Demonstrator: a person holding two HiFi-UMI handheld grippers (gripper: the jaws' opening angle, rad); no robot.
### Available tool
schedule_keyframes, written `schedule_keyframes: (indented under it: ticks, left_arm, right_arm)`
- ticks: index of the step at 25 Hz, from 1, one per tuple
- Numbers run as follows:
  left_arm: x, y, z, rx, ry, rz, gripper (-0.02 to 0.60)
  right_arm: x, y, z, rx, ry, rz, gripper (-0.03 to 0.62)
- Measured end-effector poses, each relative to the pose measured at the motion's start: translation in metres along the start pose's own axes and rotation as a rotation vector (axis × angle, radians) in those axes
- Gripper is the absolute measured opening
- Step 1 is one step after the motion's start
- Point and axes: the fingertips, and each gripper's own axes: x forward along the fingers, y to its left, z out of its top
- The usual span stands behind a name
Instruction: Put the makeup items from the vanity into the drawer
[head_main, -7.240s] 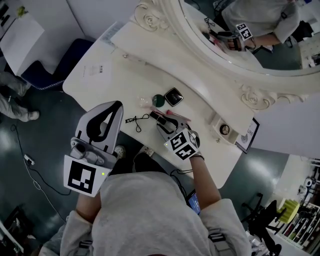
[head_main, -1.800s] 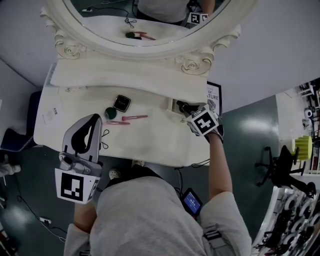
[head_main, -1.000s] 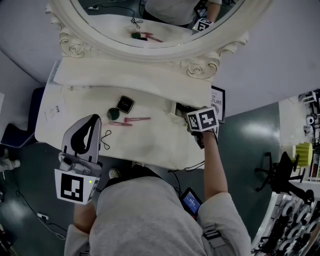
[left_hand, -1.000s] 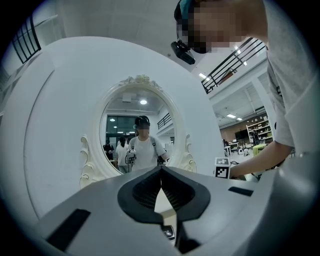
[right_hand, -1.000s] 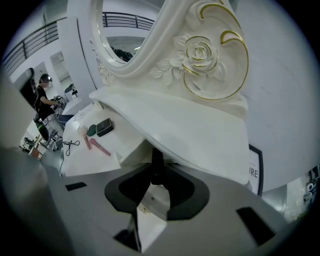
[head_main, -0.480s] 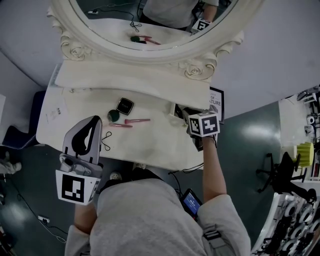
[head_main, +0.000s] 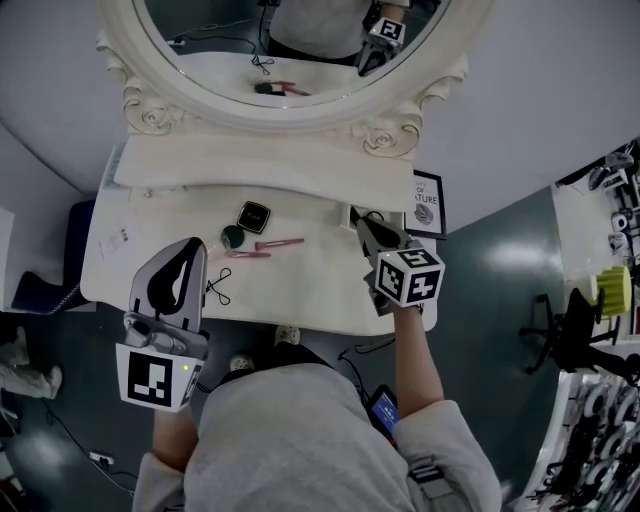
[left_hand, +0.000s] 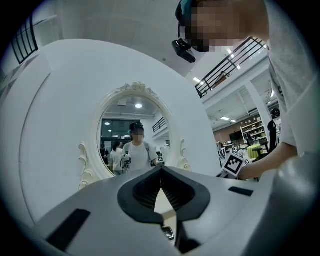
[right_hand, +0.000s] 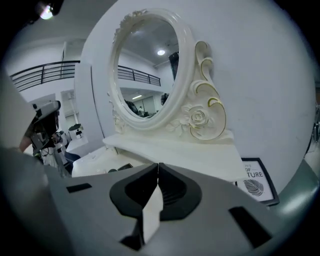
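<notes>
On the white vanity top (head_main: 310, 285) lie a black square compact (head_main: 253, 216), a green round pot (head_main: 234, 237), two pink sticks (head_main: 266, 247) and a thin black hair tie (head_main: 218, 290). A small open drawer (head_main: 352, 212) sits at the vanity's back right. My right gripper (head_main: 361, 224) (right_hand: 158, 167) hovers just in front of that drawer. Its jaws have just closed, tips together, with nothing between them. My left gripper (head_main: 195, 243) (left_hand: 161, 172) hangs over the vanity's front left, shut and empty, a little short of the green pot.
An oval mirror (head_main: 290, 50) in an ornate frame stands behind the shelf. A framed print (head_main: 426, 205) (right_hand: 255, 182) leans at the right end, beside the drawer. A paper sheet (head_main: 115, 235) lies at the left end. A blue chair (head_main: 50, 290) stands beyond it.
My right gripper has lifted and drawn back from the drawer toward the vanity's front edge. The left gripper has stayed put. The makeup items lie where they were.
</notes>
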Motion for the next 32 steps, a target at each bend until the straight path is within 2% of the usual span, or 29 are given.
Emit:
schedule_keyframes:
  ticks: [7,11,15,26,32]
  left_arm:
    - [-0.015,0.001,0.001,-0.011,-0.019,-0.042,0.015]
    - [-0.028,0.001,-0.009,0.013,0.024,-0.089,0.015]
    - [-0.036,0.004,0.005,-0.013,-0.039,-0.092,0.015]
    - [-0.066,0.006,0.012,-0.017,-0.061,-0.151,0.015]
    - [-0.085,0.014,0.014,-0.025,-0.070,-0.158,0.015]
  right_arm:
    - [-0.027,0.044,0.012,-0.055,-0.121,-0.028,0.023]
    - [-0.043,0.072,0.019,-0.067,-0.180,-0.033,0.023]
    - [-0.062,0.099,0.028,-0.070,-0.244,-0.036,0.023]
    - [-0.110,0.160,0.044,-0.138,-0.378,-0.065,0.023]
    - [-0.125,0.189,0.045,-0.167,-0.427,-0.072,0.023]
